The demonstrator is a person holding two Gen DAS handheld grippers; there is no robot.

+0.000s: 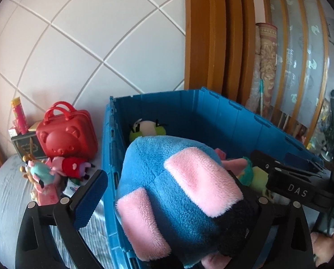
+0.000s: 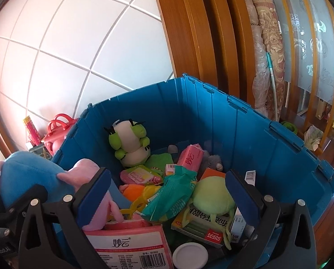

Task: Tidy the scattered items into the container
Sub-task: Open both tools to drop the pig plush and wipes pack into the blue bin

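Blue bin [image 2: 267,148], both grippers angled down over it, L [image 1: 167,192] & R [image 2: 167,192] jaws wide, blue-pink plush [image 1: 178,190] loose between L's.

One blue crate [image 2: 252,134], one red case [image 1: 66,132], perhaps five plush toys [image 1: 178,190]

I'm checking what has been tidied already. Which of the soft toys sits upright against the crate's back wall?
The green-and-white plush, upright in the blue crate's far corner. The big blue-and-pink plush lies over the near rim.

Left gripper [image 1: 167,201] wide apart; right gripper [image 2: 167,195] wide apart, seemingly empty.
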